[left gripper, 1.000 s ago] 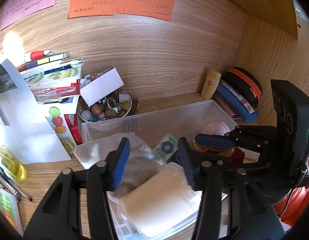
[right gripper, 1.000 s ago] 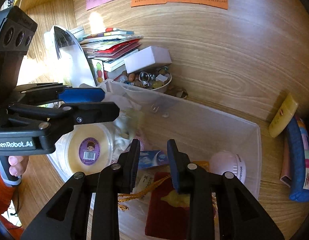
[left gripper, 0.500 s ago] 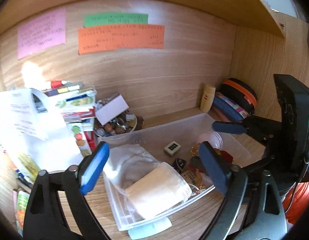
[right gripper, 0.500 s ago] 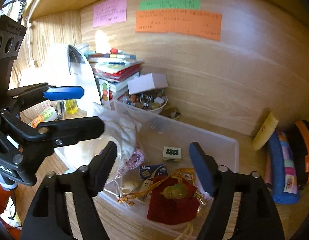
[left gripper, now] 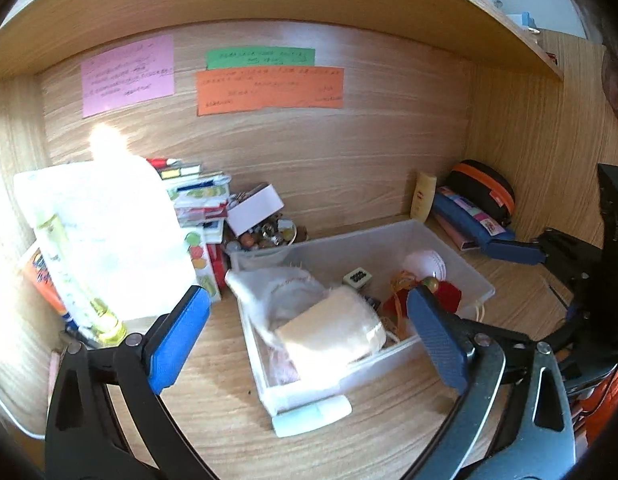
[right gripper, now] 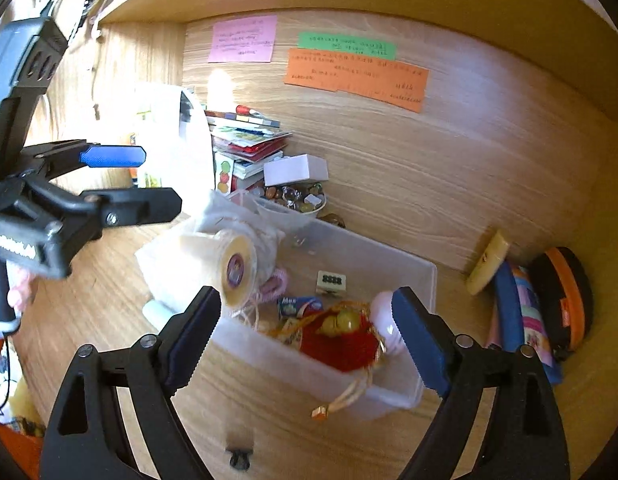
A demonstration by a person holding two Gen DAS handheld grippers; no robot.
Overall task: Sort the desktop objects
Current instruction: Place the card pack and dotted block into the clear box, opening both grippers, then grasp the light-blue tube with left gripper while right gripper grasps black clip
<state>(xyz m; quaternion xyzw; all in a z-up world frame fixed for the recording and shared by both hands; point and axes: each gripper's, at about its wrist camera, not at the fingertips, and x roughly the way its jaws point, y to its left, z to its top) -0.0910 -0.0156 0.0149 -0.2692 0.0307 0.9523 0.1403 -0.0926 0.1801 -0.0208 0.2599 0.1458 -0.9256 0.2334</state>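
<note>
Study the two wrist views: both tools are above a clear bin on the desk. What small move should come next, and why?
Probably swing the right tool toward the yellow tube leaning on the back wall. Both tools are opening with nothing between their fingers, the left tool too, and the tube lies outside the clear bin, unsorted.

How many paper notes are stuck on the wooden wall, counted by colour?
Pink note: 1
Green note: 1
Orange note: 1
Total: 3
</note>
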